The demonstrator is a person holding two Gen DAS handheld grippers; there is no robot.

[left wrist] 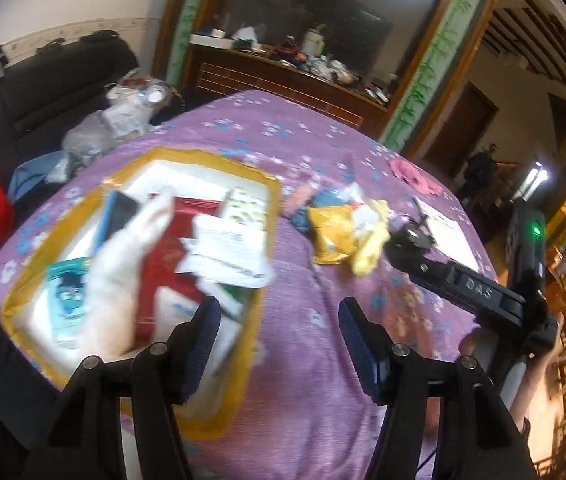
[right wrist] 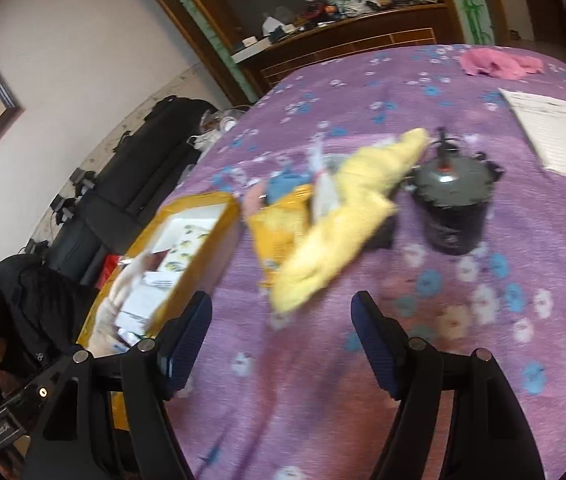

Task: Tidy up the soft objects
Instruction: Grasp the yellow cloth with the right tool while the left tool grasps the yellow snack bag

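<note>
A yellow-rimmed box on the purple flowered cloth holds a white soft toy, a red packet, papers and a blue pouch. My left gripper is open and empty, above the box's near right edge. A pale yellow cloth lies over a yellow packet beside blue and pink soft items. My right gripper is open and empty, just short of the yellow cloth. The box also shows in the right wrist view. The right gripper's body shows in the left wrist view.
A pink cloth lies at the far side of the table. A sheet of paper lies at the right. A dark round canister stands right of the yellow cloth. A black sofa and cluttered wooden cabinet stand beyond.
</note>
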